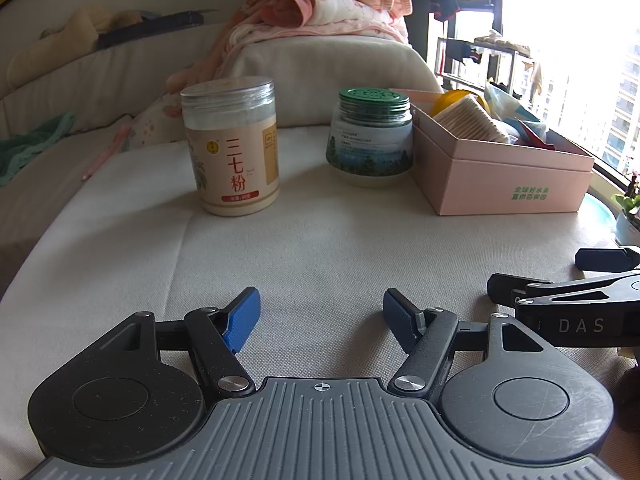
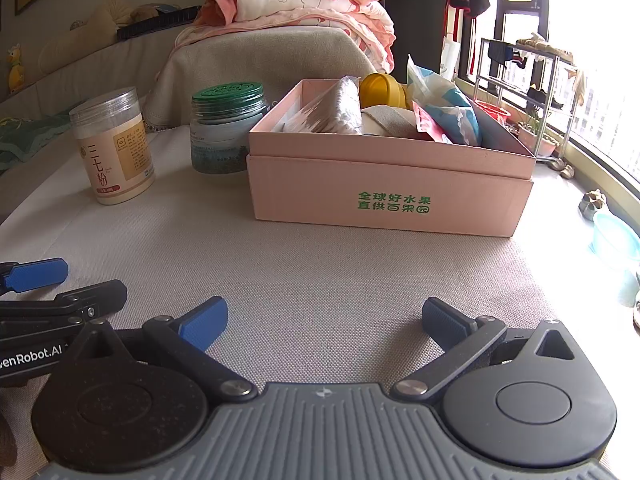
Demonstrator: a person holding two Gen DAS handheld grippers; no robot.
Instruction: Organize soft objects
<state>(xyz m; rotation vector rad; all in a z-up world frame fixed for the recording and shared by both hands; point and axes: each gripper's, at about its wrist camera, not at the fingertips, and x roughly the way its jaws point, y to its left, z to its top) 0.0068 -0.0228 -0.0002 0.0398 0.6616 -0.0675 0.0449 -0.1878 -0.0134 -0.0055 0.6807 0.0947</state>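
My left hand-held gripper (image 1: 321, 312) sits low over the beige fabric surface (image 1: 320, 240), its blue pads spread wide with nothing between them. My right hand-held gripper (image 2: 324, 320) rests just beside it on the same surface, jaws equally wide apart and holding nothing; in the left wrist view its dark fingers (image 1: 560, 292) poke in from the right edge.

Ahead of me stands a pink cardboard box (image 2: 392, 200) with green printed characters on its front, set inside its own lid. It holds the soft things: a clear bag of cotton swabs (image 2: 344, 114), a beige padded piece (image 2: 384, 118), a blue and white plastic pack (image 2: 444, 104), and something red (image 2: 430, 126) tucked between them. A yellow rounded object (image 2: 382, 90) sits toward the back of the box.

Just left of the box stands a jar with a green perforated lid (image 1: 372, 136), close to the box wall; I cannot tell whether they touch. Further left, apart from it, stands a taller clear-lidded jar of pale powder (image 1: 232, 148) with red characters on the label.

Behind these, pink and white printed bedding (image 1: 320, 8) is heaped on a beige cushion (image 1: 328, 76). A green cloth (image 1: 32, 144) lies far off to the left.
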